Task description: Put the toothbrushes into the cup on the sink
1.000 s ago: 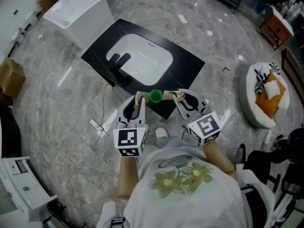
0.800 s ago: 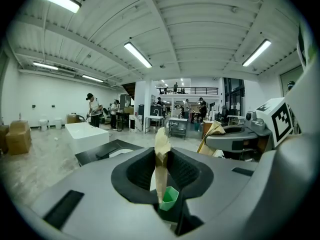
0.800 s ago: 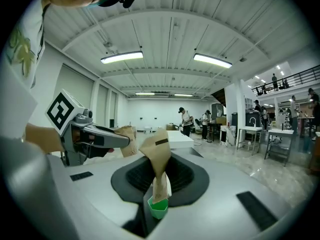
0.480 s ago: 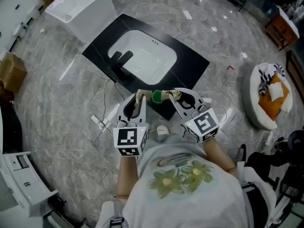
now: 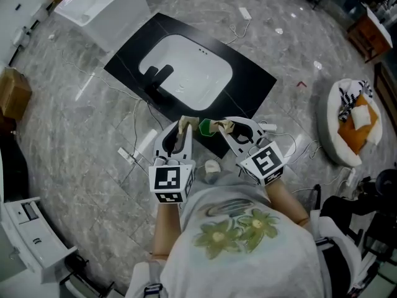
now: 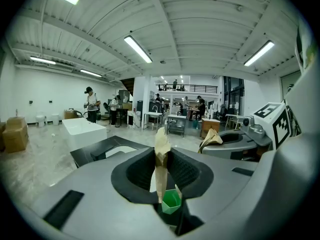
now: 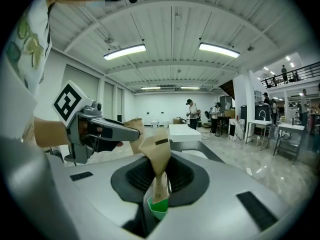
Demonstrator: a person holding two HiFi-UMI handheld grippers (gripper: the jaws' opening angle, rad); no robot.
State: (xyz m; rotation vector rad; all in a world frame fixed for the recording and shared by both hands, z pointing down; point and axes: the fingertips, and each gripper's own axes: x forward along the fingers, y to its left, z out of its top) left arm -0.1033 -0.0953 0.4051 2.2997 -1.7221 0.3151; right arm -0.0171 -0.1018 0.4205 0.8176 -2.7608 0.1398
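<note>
A green cup (image 5: 205,126) stands on the near corner of the black sink counter (image 5: 254,82), which lies on the floor. My left gripper (image 5: 184,125) is just left of the cup and my right gripper (image 5: 219,126) just right of it, both with tan tips. In the left gripper view, the left gripper (image 6: 161,149) is shut on a pale slim toothbrush (image 6: 158,181) that runs down to the cup (image 6: 171,202). The right gripper (image 7: 156,151) is likewise shut on a toothbrush (image 7: 159,189) whose lower end sits in the cup (image 7: 159,209).
The white basin (image 5: 186,73) and black faucet (image 5: 155,78) lie beyond the cup. Cables and a power strip (image 5: 141,146) trail on the marble floor. A small white object (image 5: 212,166) lies by my body. There is a white box (image 5: 99,5) far left and a round cushion (image 5: 350,120) on the right.
Both grippers stay at the cup with their jaws as before. Only the head view has shifted slightly.
</note>
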